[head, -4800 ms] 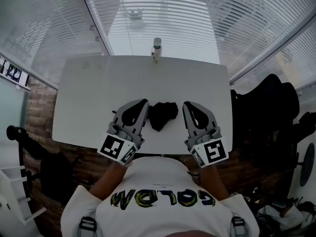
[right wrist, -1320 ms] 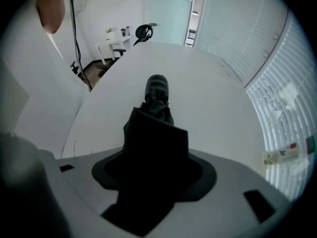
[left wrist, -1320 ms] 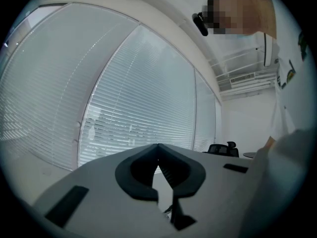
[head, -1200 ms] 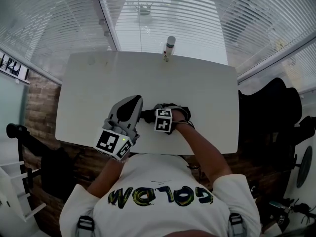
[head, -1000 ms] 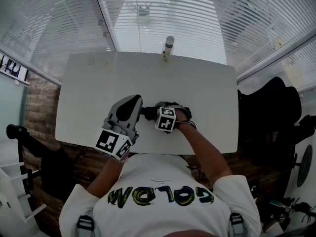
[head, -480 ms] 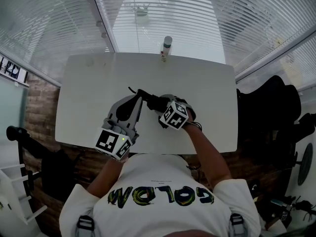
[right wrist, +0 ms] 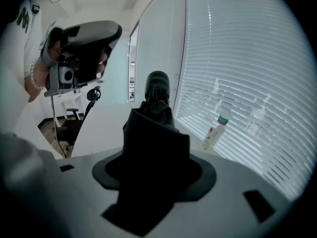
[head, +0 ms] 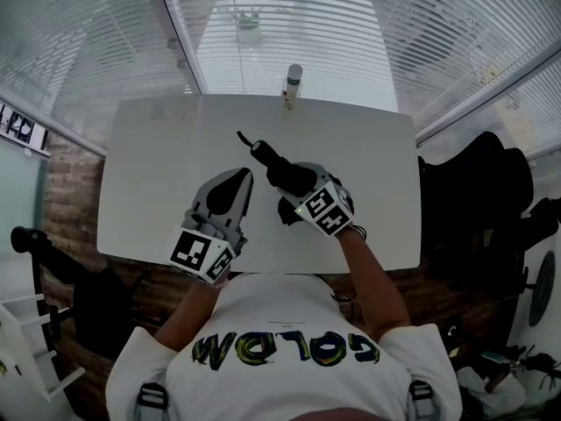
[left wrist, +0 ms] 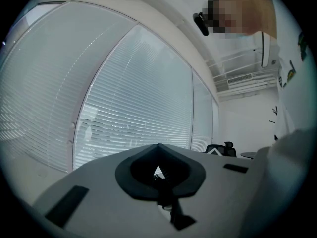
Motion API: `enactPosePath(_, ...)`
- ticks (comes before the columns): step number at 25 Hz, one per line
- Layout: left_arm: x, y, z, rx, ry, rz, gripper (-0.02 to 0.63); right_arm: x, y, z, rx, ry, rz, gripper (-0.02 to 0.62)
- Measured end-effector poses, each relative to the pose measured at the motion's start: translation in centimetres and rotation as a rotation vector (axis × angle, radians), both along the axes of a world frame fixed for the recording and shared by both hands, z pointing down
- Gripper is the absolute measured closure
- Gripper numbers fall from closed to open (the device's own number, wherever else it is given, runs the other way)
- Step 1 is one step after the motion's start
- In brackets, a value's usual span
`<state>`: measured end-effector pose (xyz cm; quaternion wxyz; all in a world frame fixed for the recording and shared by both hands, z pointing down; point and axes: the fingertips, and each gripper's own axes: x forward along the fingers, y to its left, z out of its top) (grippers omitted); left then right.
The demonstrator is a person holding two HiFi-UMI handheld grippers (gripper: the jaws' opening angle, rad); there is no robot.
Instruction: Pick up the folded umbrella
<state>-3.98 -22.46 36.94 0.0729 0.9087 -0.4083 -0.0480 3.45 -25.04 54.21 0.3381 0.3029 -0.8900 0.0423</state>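
Now the right gripper (head: 295, 185) squeezes the umbrella (head: 279, 169), lifted over the middle of the table (head: 149, 165). The left gripper (head: 240, 176) rests by the near edge, pinched together, empty. Bare table lies on both sides; a bottle (head: 292, 82) stands at the far edge.

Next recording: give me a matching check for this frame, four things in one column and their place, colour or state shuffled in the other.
Things:
1. folded umbrella
2. bottle
3. left gripper
4. table

Place, colour or state:
A. white
B. jaws together, nothing between them
C. black, clamped between jaws
D. stands at the table's far edge

Pairs: 1-C, 2-D, 3-B, 4-A
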Motion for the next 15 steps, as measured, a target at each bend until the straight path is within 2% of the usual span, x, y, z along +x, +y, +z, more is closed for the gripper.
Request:
enactPosePath(12,0.4,-0.1,-0.1,0.004,0.006,0.008,0.595,3.6,0.3,-7.3,0.157,-0.195,0.147,0.357)
enactPosePath(15,0.4,-0.2,0.0,0.003,0.006,0.01,0.595,4.2,0.8,-8.8,0.191,-0.213,0.173,0.357)
